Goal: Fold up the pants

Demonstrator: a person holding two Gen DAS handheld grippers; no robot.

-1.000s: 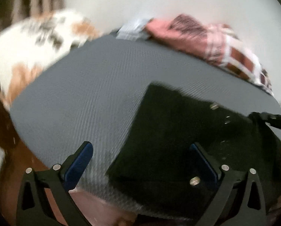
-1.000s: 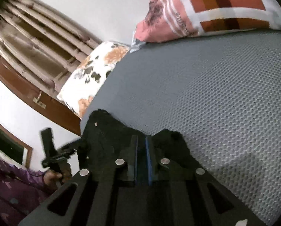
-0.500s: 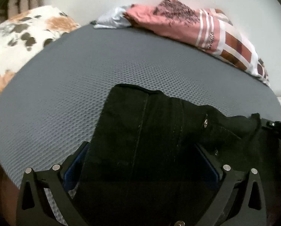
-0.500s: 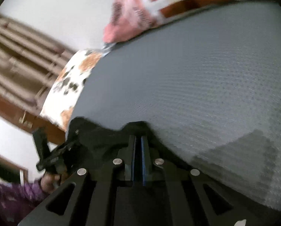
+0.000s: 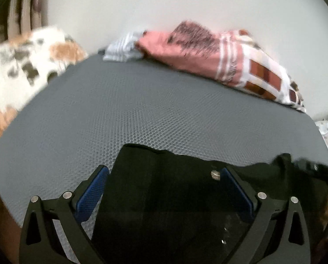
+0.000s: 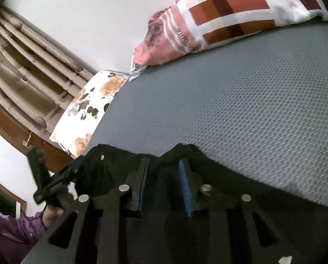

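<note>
Black pants (image 5: pixel 174 198) lie on the near edge of a grey textured mattress (image 5: pixel 142 114). My left gripper (image 5: pixel 164 176) is open, its blue pads wide apart on either side of the pants' top edge, near a metal button (image 5: pixel 215 173). In the right wrist view the pants (image 6: pixel 120 165) bunch around my right gripper (image 6: pixel 166 176), whose jaws stand partly apart with black fabric between them. The left gripper (image 6: pixel 54 180) shows at the left of that view, at the pants' other corner.
A pink and brown patchwork pillow (image 5: pixel 218 55) lies at the far side against a white wall. A floral pillow (image 5: pixel 21 70) sits at the left by a wooden headboard (image 6: pixel 21 70). A small white cloth (image 5: pixel 122 48) lies between them.
The right gripper's jaws, shut on the pants before, have parted. The left gripper has drawn back toward the near edge, so less of the pants shows ahead of it.
</note>
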